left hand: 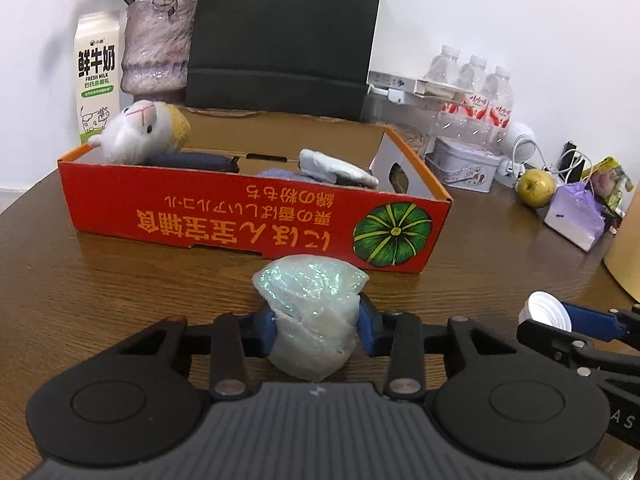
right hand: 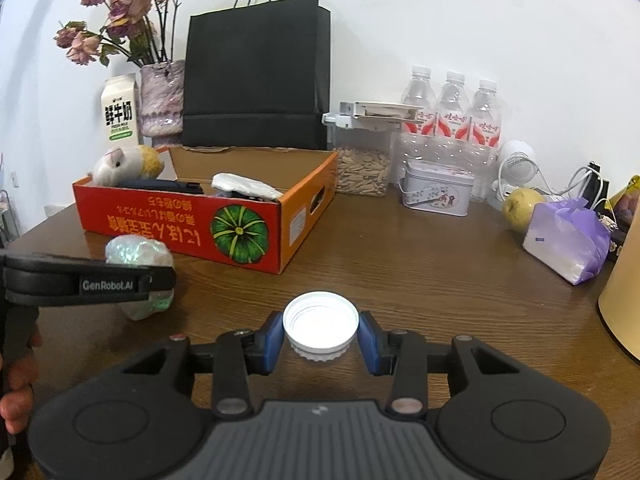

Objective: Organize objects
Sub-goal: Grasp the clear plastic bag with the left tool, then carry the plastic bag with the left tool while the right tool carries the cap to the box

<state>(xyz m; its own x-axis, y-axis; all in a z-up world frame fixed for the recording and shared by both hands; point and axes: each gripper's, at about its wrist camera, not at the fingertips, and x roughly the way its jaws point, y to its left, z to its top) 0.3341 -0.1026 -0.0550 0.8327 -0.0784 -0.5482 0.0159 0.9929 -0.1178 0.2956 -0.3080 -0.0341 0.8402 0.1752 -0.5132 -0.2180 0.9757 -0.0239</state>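
My left gripper [left hand: 316, 316] is shut on a crumpled iridescent plastic bundle [left hand: 312, 292], with both blue pads pressed into its sides, just in front of the red cardboard box [left hand: 224, 216]. The right wrist view shows that bundle [right hand: 136, 252] to the left, partly hidden behind the left gripper's finger. My right gripper [right hand: 320, 332] is shut on a white screw lid [right hand: 320, 320], held open side up above the wooden table [right hand: 420, 280]. The box [right hand: 160, 220] holds a plush toy [left hand: 140, 132], a dark item and a grey-white item [left hand: 336, 166].
Behind the box stand a milk carton [left hand: 98, 76], a vase of dried flowers [left hand: 154, 48] and a black paper bag [right hand: 256, 76]. To the right are water bottles [right hand: 452, 120], a seed container [right hand: 362, 172], a tin [right hand: 436, 192], a yellow-green fruit [right hand: 518, 204] and a purple tissue pack [right hand: 568, 240].
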